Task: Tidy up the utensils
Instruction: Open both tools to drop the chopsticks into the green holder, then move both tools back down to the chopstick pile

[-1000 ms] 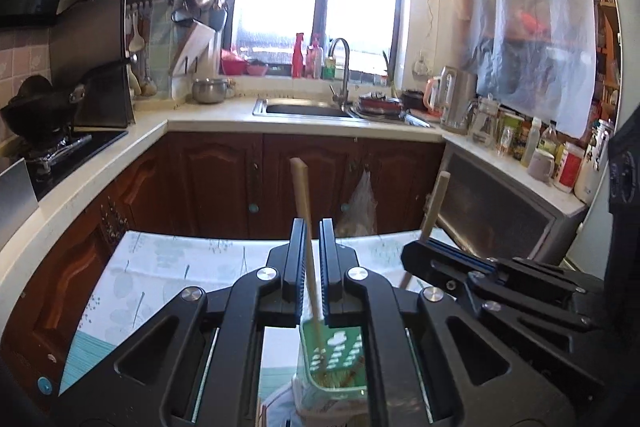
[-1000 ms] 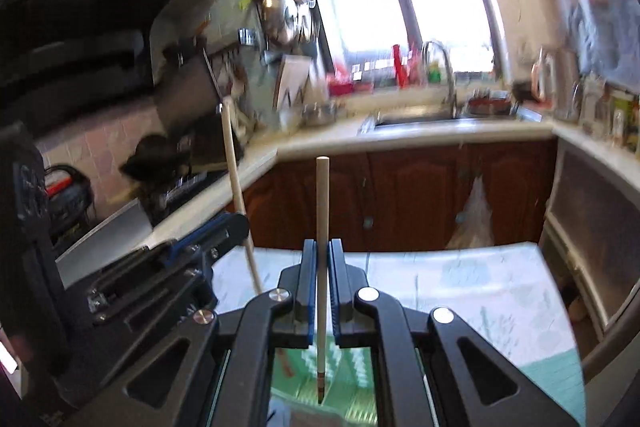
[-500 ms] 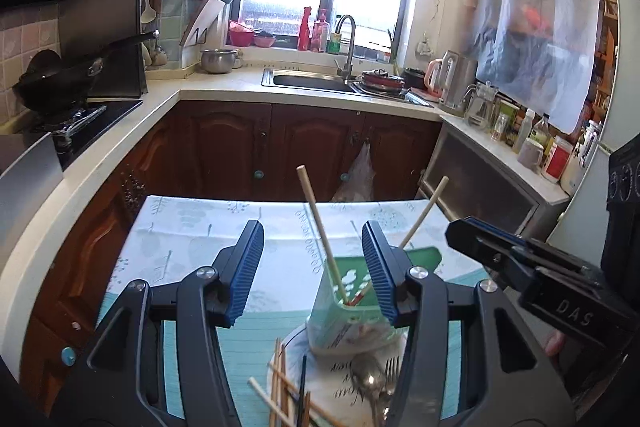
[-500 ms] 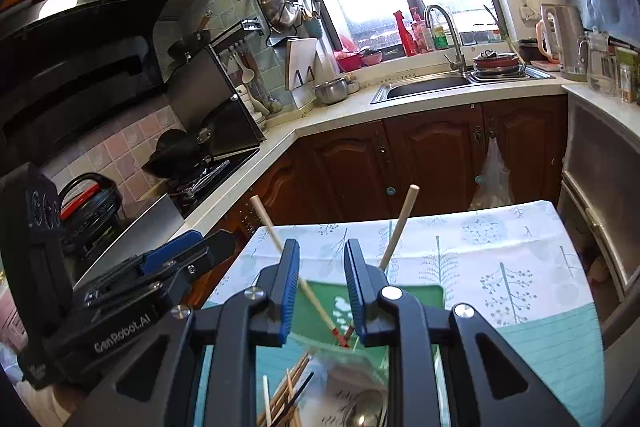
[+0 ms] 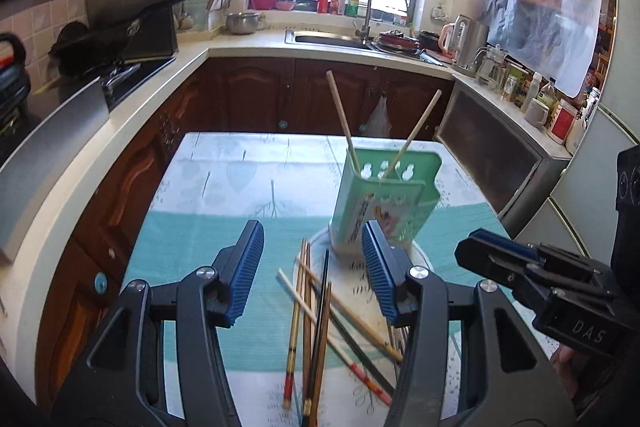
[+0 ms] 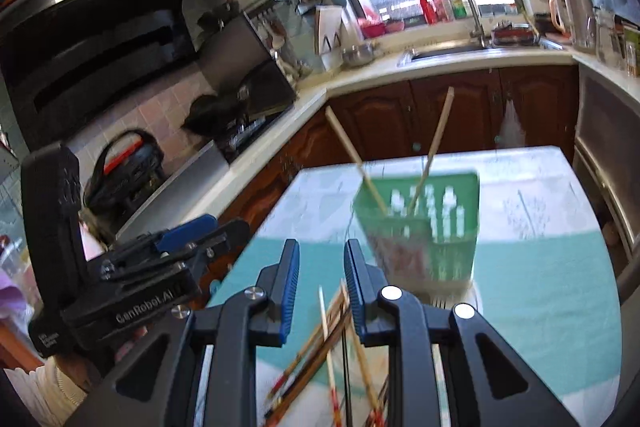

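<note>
A green slotted utensil holder (image 5: 384, 195) (image 6: 436, 219) stands on the far edge of a white plate (image 5: 424, 259). Two pale wooden chopsticks (image 5: 340, 111) (image 6: 438, 127) lean apart inside it. Several loose chopsticks (image 5: 312, 315) (image 6: 332, 331) lie crossed on the plate's near side, and fork tines (image 6: 438, 303) show beside them. My left gripper (image 5: 312, 231) hovers open over the pile with nothing between its blue pads. My right gripper (image 6: 322, 247) is narrowly open above the same pile, also holding nothing. Each gripper appears at the edge of the other's view.
The plate sits on a teal placemat (image 5: 200, 247) over a leaf-print tablecloth on a small table. A kitchen counter with a stove (image 5: 120, 75) runs along the left, a sink (image 5: 332, 39) is at the back, and a low cabinet (image 5: 500, 147) stands close on the right.
Both grippers were shut on upright chopsticks over the holder. They opened, the two chopsticks dropped into the holder, and both grippers drew back toward the loose pile.
</note>
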The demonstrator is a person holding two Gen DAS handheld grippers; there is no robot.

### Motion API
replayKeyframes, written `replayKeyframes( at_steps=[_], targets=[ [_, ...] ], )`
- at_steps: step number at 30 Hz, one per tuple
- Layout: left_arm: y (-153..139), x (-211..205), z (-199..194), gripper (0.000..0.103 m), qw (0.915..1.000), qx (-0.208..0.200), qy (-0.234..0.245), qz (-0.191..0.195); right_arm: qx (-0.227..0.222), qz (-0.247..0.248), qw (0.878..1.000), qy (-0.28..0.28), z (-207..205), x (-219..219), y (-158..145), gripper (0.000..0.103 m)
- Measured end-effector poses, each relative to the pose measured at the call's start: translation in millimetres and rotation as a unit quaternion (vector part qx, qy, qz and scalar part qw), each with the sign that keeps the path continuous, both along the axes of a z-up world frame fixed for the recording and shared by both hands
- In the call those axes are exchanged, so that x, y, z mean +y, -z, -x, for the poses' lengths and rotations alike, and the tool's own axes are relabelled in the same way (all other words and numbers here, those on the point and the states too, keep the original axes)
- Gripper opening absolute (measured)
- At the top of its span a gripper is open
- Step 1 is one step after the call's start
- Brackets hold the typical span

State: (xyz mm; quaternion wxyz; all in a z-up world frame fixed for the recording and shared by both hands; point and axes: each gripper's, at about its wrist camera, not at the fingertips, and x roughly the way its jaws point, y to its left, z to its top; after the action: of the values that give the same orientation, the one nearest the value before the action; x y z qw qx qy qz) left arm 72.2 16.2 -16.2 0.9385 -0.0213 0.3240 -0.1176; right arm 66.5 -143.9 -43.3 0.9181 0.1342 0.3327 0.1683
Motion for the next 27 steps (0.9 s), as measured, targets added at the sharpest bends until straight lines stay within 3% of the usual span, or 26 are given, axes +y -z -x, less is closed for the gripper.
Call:
replayKeyframes(
  at_steps=[6, 12, 27],
  targets=[
    [23, 11, 41, 0.048, 0.9998, 0.013, -0.005, 0.015, 0.023, -0.002, 1.0, -0.001, 32, 3, 20, 0.023],
    [41, 6, 60, 0.048, 0.9996, 0.026, 0.0, -0.013, 0.043, -0.009, 0.999, 0.007, 42, 2, 34, 0.023],
    [54, 1, 36, 0.048, 0.9979, 0.063, -0.003, -0.016, 0.067, -0.007, 0.997, 0.024, 45, 5, 59, 0.023]
  ],
)
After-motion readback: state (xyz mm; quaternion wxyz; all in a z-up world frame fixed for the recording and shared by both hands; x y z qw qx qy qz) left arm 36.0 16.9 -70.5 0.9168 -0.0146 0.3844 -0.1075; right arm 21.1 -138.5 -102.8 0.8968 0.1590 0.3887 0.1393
